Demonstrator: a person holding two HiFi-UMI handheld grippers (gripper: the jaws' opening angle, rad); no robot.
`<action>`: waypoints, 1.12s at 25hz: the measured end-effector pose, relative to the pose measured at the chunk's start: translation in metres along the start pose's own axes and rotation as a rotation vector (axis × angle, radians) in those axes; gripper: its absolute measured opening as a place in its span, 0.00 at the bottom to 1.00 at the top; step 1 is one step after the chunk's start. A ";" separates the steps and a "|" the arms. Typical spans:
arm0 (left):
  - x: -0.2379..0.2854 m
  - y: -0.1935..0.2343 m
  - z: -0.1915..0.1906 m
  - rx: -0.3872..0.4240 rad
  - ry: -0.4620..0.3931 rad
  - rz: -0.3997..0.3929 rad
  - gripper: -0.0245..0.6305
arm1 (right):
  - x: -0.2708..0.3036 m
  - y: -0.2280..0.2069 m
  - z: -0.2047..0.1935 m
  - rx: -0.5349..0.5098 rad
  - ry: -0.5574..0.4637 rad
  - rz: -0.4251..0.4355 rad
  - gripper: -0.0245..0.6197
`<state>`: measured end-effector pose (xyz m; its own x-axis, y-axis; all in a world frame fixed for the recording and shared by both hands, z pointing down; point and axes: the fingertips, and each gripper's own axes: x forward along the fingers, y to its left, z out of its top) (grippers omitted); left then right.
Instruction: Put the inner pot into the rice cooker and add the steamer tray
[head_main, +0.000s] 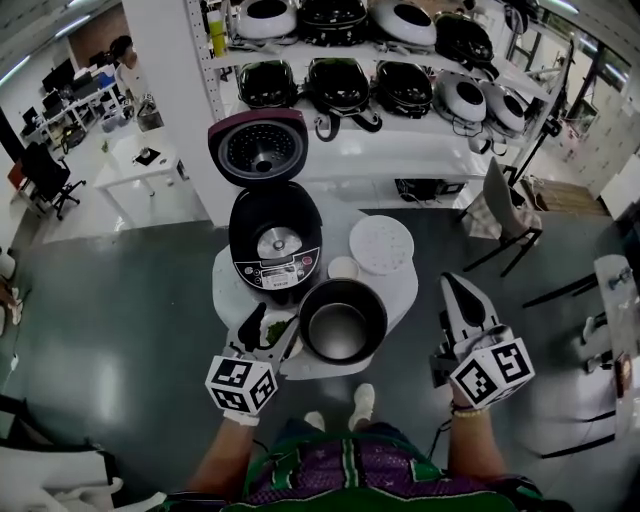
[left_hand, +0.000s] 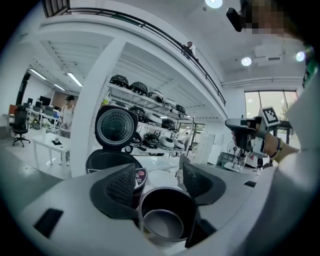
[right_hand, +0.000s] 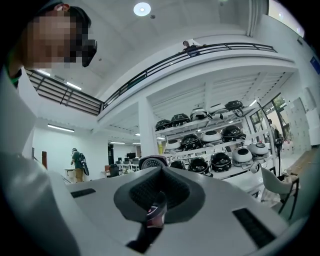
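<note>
Inner pot sitting on round white table, just in front of rice cooker, cooker lid standing open. Steamer tray lying to cooker's right. Left gripper hanging at pot's left rim, jaws gaping wide, gripping nothing. Right gripper hovering off table's right edge, jaws pressing together, carrying nothing.

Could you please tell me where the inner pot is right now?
In the head view, the inner pot sits on the round white table, at its near edge, just in front of the open rice cooker and right of the open left tongs.
</note>
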<state>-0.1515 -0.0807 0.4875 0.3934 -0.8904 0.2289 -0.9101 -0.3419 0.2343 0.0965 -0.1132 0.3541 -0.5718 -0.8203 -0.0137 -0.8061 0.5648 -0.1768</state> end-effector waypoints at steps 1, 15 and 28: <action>0.004 0.000 -0.006 0.006 0.011 0.008 0.51 | 0.001 -0.002 0.000 0.000 0.004 0.007 0.05; 0.050 0.008 -0.085 -0.028 0.192 0.120 0.48 | 0.024 -0.032 -0.015 0.043 0.038 0.108 0.05; 0.093 0.027 -0.146 -0.077 0.328 0.205 0.49 | 0.026 -0.069 -0.027 0.102 0.039 0.133 0.05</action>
<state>-0.1207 -0.1288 0.6530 0.2371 -0.7900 0.5654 -0.9665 -0.1327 0.2199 0.1335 -0.1711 0.3925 -0.6792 -0.7339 -0.0053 -0.7046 0.6540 -0.2753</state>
